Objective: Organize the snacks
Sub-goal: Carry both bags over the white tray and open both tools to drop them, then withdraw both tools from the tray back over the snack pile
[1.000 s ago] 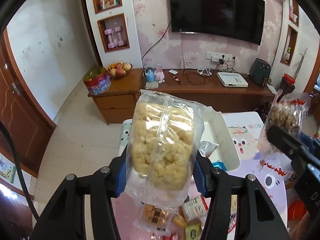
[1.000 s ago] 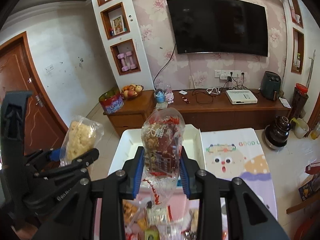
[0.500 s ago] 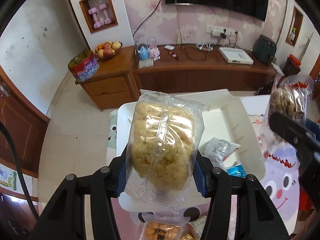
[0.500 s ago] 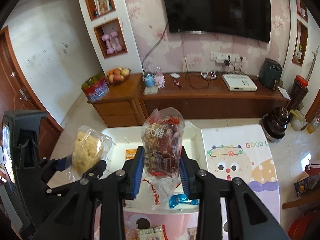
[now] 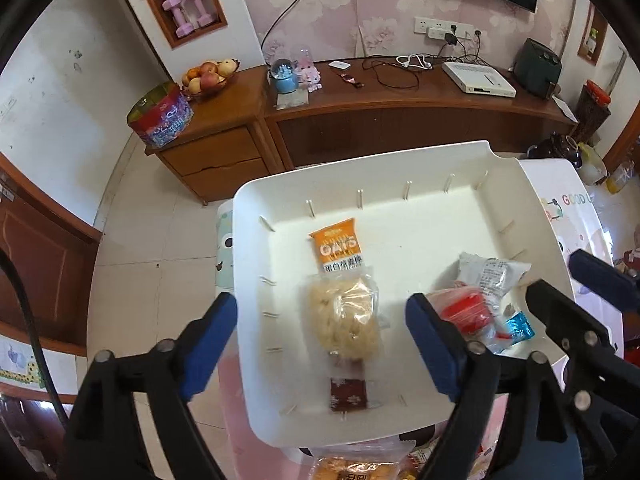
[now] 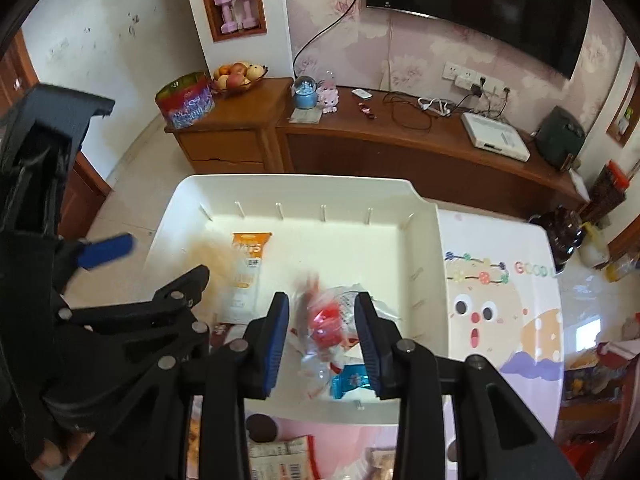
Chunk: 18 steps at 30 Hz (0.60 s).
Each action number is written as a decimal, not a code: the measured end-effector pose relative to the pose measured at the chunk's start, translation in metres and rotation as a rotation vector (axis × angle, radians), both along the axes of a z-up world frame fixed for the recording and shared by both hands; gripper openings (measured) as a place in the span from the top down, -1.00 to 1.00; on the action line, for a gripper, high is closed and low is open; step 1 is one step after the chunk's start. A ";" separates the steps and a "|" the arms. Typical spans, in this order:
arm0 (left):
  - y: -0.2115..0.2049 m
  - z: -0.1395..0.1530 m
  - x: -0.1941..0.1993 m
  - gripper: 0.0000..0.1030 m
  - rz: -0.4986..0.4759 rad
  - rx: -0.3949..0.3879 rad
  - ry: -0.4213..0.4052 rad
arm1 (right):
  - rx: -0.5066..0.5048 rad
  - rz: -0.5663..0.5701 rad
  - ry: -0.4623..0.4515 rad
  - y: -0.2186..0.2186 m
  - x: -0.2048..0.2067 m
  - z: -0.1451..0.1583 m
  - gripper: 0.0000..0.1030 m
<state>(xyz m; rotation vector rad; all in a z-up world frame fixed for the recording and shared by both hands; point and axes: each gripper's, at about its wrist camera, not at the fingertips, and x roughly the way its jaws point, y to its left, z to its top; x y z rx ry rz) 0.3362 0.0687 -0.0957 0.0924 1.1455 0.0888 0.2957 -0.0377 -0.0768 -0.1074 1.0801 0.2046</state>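
Both grippers point steeply down over a white tray point(image 5: 256, 216) that sits at the left end of a desk point(image 6: 520, 248) covered with a cartoon-printed cloth.

The left gripper point(image 5: 320, 340) has its blue-padded fingers point(image 5: 212, 344) spread wide and still opening. A clear bag of pale puffed snack point(image 5: 346, 320) shows between them in the left wrist view, blurred, with open space on both sides, so neither pad touches it. It is over the near-left part of the tray floor, its far end overlapping an orange oats packet point(image 5: 338, 250) that lies flat towards the middle. Just nearer than the puffed bag, a small dark brown sachet point(image 5: 348, 394) lies close to the tray's near wall.

The right gripper point(image 6: 322, 344) has its fingers point(image 6: 276, 340) parted moderately and opening. A clear bag with red print point(image 6: 326, 320) sits blurred in the gap, over the near-right part of the tray; the pads appear clear of it, though the blur makes the edges hard to judge. A white wrapped snack point(image 5: 494, 274) lies beside it on the far right, and a small blue wrapped candy point(image 6: 352, 384) lies near the tray's near wall.

More snack packets point(image 6: 280, 456) lie on the desk on the near side of the tray, partly hidden by the grippers.
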 end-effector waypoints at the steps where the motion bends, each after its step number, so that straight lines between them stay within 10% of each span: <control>1: 0.002 0.001 -0.001 -0.69 0.007 -0.007 0.001 | 0.005 0.000 -0.004 -0.001 -0.002 0.002 0.09; 18: 0.004 0.065 -0.059 -0.69 0.066 -0.067 -0.131 | 0.056 -0.006 -0.107 -0.020 -0.057 0.065 -0.07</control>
